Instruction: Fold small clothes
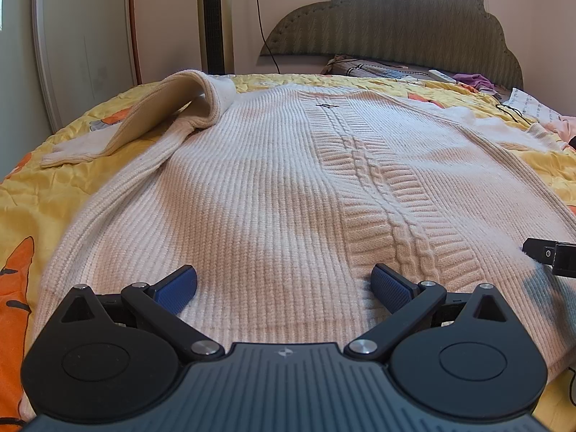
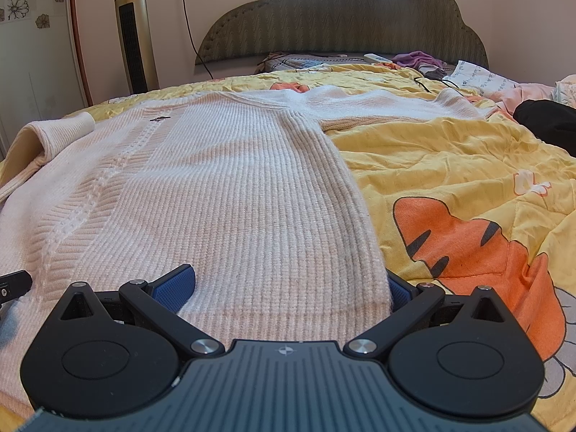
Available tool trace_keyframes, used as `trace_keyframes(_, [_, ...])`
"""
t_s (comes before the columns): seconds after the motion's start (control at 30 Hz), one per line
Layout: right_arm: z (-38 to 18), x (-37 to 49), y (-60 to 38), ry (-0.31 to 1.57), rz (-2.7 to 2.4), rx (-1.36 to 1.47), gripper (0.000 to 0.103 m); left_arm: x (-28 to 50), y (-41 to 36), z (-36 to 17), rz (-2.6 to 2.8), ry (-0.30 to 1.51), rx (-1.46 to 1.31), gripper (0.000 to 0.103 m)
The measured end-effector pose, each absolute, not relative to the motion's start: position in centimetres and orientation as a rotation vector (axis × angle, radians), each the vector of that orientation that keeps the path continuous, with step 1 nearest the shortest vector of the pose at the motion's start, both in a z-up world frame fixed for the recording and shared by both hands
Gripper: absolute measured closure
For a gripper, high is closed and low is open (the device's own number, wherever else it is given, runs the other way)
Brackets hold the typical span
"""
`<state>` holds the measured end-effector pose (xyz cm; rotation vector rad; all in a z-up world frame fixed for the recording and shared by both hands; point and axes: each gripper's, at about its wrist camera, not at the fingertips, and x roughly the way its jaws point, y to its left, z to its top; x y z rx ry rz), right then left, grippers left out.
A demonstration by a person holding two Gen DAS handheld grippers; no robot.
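A cream ribbed knit sweater with a cable band down its middle lies flat on the yellow cartoon quilt, hem toward me. One sleeve is bent at its far left. My left gripper is open over the hem, blue pads apart, resting on the knit. In the right wrist view the same sweater fills the left half. My right gripper is open and straddles the hem's right corner, its right fingertip partly hidden behind the sweater's edge. The other sleeve stretches away to the right.
A green padded headboard and pillows stand at the far end. A tower fan is beside the bed at the left. A remote, purple cloth, a black cord and a dark garment lie at the far right.
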<state>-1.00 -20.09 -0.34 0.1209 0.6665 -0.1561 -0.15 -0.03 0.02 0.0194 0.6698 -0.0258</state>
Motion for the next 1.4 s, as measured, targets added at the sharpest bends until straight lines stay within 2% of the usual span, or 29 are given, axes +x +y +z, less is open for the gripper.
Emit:
trace_keyframes(0.5, [-0.3,-1.1,-20.2,0.665,-0.155,0.125,0.000,-0.2,0.0,0.0,-0.025,0.669,0.020,0.000])
trace_keyframes(0.77, [0.0,-1.3,-20.4,0.671,-0.148,0.128,0.000,-1.5,0.0,1.5,0.009,0.631,0.012,0.000])
trace_keyframes(0.97, [1.5,-2.1,-22.0,0.635,-0.103,0.231,0.000,-2.2,-0.7,3.0,-0.019,0.600,-0.021,0.000])
trace_keyframes(1.13, [3.1,-0.3,-22.2,0.649,-0.076,0.186,0.000,0.9,-1.8,4.2,-0.016,0.633,-0.026,0.000])
trace_keyframes(1.4, [5.6,7.3,-21.5,0.687,0.054,0.107,0.000,8.8,-3.7,7.1,-0.013,0.639,-0.023,0.000])
